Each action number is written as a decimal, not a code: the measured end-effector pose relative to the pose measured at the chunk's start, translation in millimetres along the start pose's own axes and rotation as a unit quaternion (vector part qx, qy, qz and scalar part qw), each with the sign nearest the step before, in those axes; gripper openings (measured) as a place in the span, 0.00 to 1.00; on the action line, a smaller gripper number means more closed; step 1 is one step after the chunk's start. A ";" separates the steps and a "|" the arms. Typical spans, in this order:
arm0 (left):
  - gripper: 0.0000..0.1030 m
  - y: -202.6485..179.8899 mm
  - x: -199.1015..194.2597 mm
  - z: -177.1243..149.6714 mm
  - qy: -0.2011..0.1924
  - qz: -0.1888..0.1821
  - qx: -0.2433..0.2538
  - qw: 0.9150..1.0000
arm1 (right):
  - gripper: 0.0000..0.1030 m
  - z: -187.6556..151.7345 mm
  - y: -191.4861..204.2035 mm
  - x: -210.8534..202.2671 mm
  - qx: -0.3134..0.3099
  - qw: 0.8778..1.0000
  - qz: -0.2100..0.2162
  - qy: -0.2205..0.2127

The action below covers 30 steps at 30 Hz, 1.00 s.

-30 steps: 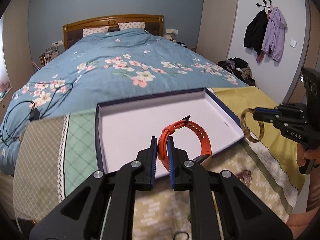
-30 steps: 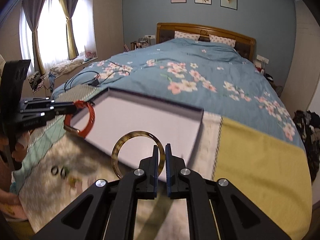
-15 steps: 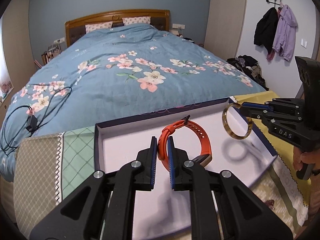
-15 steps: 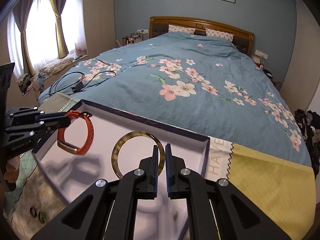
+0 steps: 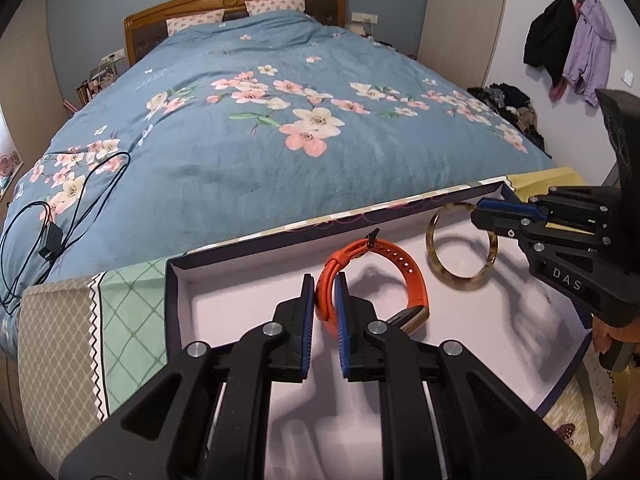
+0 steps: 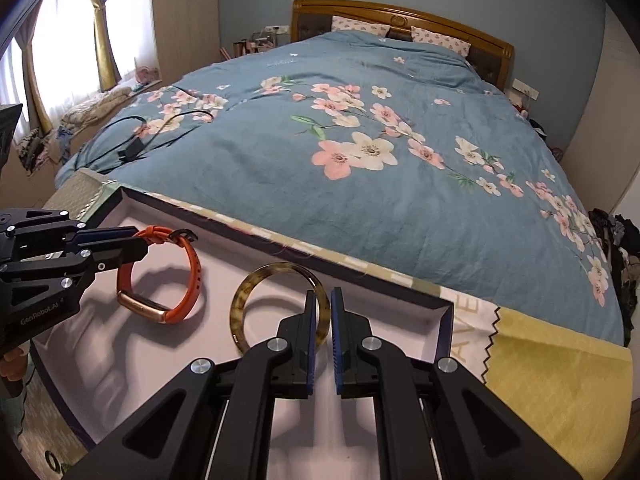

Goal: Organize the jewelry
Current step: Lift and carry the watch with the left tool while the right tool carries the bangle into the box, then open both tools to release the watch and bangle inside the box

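**Two bracelets held over an open box**

A shallow box (image 5: 176, 280) with dark navy walls and a pale, bare floor lies on a patchwork cloth (image 5: 60, 320) at the foot of a bed (image 5: 260, 128). Its far wall runs along the edge of the blue flowered quilt. Nothing lies loose on the part of the floor that shows; only the shadows of the tools and the two pieces fall on it.

The left gripper (image 5: 323, 300) is clamped on an orange band (image 5: 412, 280), its blue pads pinching the strap near the buckle end. The band hangs as a closed loop over the box's left half; its gold-coloured face sits at the low end of the loop. Whether that low end touches the floor cannot be told.

The right gripper (image 6: 330, 316) is clenched on a bangle (image 6: 240, 304), a mottled brown-and-amber ring, gripped at its right-hand rim. The bangle stands nearly upright over the middle of the box, right of the band and apart from it. Its shadow lies close beneath it, but contact with the floor cannot be told.

Outside the box, on the cloth at the near left corner, a small dark ring (image 6: 52, 458) lies, half cut off by the picture's edge. A black cable (image 5: 68, 200) lies looped on the quilt, well away from the box.
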<state>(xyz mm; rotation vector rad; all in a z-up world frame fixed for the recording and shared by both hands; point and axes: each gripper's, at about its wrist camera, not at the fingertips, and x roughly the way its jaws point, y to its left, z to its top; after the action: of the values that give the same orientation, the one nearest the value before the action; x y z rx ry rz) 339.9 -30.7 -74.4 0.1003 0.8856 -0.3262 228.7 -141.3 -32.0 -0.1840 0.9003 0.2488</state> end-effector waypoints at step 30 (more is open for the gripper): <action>0.41 -36.2 -142.4 -120.7 -0.100 -0.029 0.040 0.994 | 0.40 -145.5 55.2 -129.4 -0.087 0.985 0.145 -0.040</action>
<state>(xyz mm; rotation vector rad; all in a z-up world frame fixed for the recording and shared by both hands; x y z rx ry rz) 155.0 -4.4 -38.7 0.1150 0.6785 -0.4184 26.6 -144.2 -21.1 -0.2035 0.8242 0.6026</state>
